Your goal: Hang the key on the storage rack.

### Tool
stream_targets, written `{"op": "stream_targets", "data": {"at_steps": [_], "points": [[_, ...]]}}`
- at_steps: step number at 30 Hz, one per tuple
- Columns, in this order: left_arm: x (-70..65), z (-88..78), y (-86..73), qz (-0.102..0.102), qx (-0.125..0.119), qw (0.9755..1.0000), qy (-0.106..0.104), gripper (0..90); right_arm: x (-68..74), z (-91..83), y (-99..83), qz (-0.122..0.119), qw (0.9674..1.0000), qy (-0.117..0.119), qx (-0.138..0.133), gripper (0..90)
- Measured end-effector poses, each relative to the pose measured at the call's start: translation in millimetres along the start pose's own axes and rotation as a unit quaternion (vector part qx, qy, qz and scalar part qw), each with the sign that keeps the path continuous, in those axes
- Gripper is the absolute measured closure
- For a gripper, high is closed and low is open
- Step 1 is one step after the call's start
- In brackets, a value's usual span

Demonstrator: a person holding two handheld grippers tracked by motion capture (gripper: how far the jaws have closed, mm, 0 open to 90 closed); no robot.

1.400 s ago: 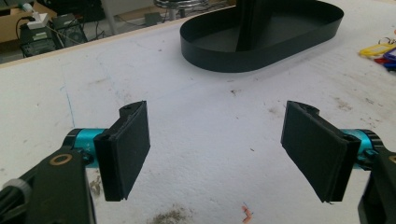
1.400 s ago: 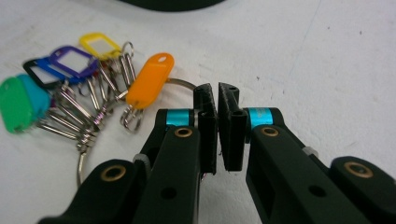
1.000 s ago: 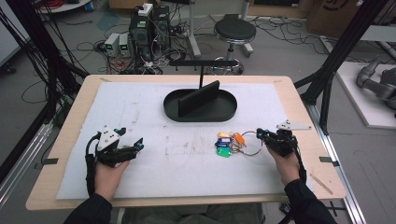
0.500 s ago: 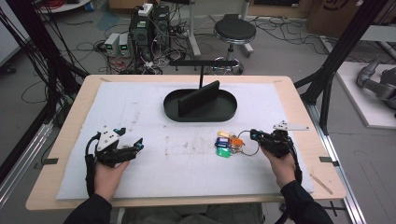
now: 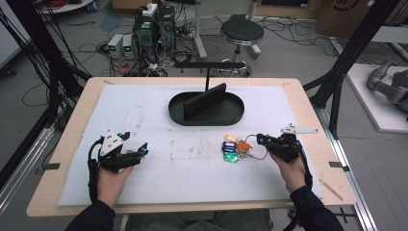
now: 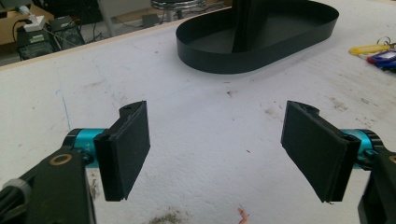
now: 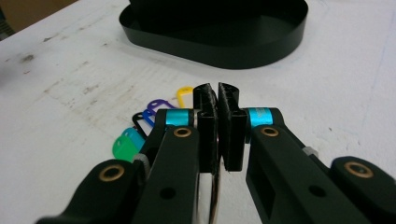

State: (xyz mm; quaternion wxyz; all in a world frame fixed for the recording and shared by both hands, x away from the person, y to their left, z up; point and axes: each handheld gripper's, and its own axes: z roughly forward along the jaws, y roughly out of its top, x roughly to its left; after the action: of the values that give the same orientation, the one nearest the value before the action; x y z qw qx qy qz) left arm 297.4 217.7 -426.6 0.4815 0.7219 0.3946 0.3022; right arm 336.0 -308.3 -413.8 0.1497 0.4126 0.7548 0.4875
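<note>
So the right gripper (image 5: 262, 140) has its jaws clamped on the metal ring of the key bunch (image 5: 235, 149), which lies on the white mat (image 5: 159, 110) at about 5 o'clock from the black tray (image 5: 206, 108). Its long axis runs roughly 9-to-3, tags fanned toward 9. The left gripper (image 5: 140, 153) sits wide open, holding nothing.

Black tray (image 5: 206, 115) blocks the far middle; bare mat (image 5: 192, 159) between.
</note>
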Motion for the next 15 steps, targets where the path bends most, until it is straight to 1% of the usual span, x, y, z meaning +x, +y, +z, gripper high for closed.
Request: {"op": "stream_targets", "data": {"at_steps": [3, 6, 8, 13, 15], "points": [[-0.1, 0.0, 0.0, 0.000, 0.001, 1.0000, -0.001, 23.7, 1.8, -1.3, 4.9, -0.020, 0.9998, 0.004, -0.004, 87.5], [-0.1, -0.1, 0.1, -0.001, 0.000, 1.0000, 0.000, 23.8, 2.0, -4.0, 12.2, -0.033, 0.9994, 0.010, -0.010, 87.5], [0.0, -0.1, 0.0, -0.001, 0.000, 1.0000, 0.000, 23.8, 2.5, -5.8, 16.9, -0.037, 0.9992, 0.012, -0.012, 87.5], [-0.5, -0.8, -0.2, -0.001, -0.001, 1.0000, 0.001, 23.8, 4.5, -10.4, 30.1, -0.058, 0.9980, 0.017, -0.018, 87.6], [-0.7, -0.9, -0.3, -0.003, -0.001, 1.0000, 0.000, 23.8, 5.1, -12.0, 34.2, -0.062, 0.9977, 0.019, -0.022, 87.6]]}}
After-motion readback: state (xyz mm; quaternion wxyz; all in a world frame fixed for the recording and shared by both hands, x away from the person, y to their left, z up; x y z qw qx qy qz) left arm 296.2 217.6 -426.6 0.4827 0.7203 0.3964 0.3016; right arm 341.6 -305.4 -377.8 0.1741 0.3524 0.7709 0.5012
